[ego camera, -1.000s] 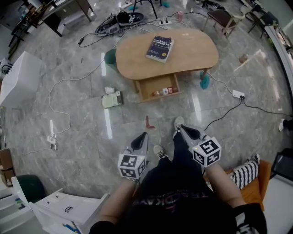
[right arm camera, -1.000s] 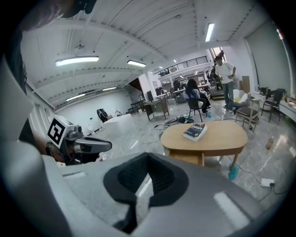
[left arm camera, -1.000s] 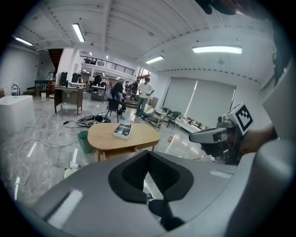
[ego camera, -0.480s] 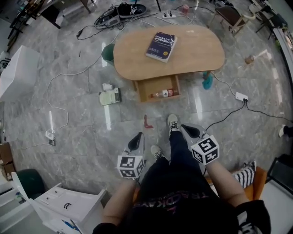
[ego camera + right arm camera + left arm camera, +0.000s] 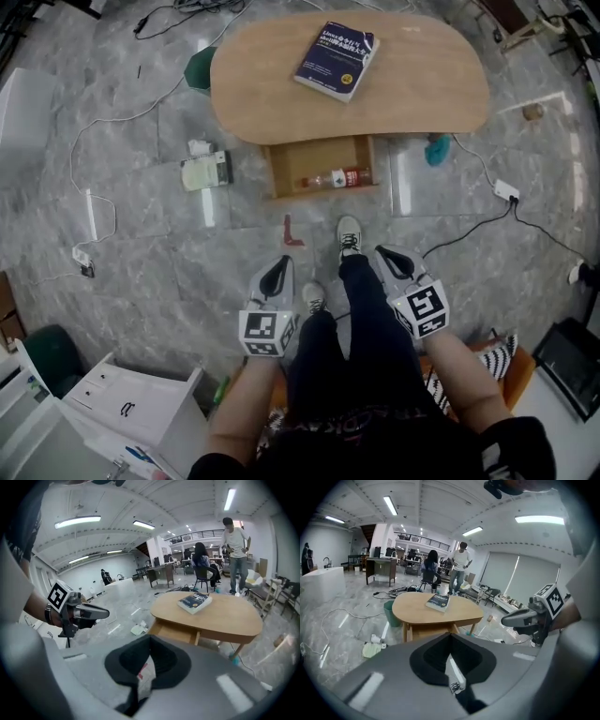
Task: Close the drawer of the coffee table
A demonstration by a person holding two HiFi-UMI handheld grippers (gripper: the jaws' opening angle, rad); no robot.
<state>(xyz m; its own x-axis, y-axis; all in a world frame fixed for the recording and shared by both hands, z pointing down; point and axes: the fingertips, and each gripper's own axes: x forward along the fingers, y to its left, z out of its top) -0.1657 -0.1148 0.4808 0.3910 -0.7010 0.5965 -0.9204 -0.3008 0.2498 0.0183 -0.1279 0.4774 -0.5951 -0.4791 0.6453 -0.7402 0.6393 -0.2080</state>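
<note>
A grey, marble-patterned tiled floor (image 5: 141,244) fills the head view, with white and black cables trailing across it. At the top stands the oval coffee table of light wood (image 5: 281,84). Its shallow wooden drawer (image 5: 291,161) is pulled out from the near side toward the person, standing open and well apart from both grippers. A white cabinet with drawers (image 5: 122,403) sits at the lower left. The person's dark-trousered legs (image 5: 361,319) reach forward from the bottom of the view, one light shoe (image 5: 349,234) pointing at the drawer.

A dark blue book (image 5: 337,61) lies flat on the tabletop, above the drawer. A round green bin (image 5: 199,67) stands on the floor just beside the table's left end. The left gripper (image 5: 277,266) and the right gripper (image 5: 382,251) hang on either side of the legs, above the floor, both aimed toward the table. Each has its jaws pressed together with nothing between them. A pale green packet (image 5: 204,172) lies on the floor left of the drawer. Inside the drawer, a clear plastic bottle with a red label (image 5: 337,178) lies on its side near the front wall.
</note>
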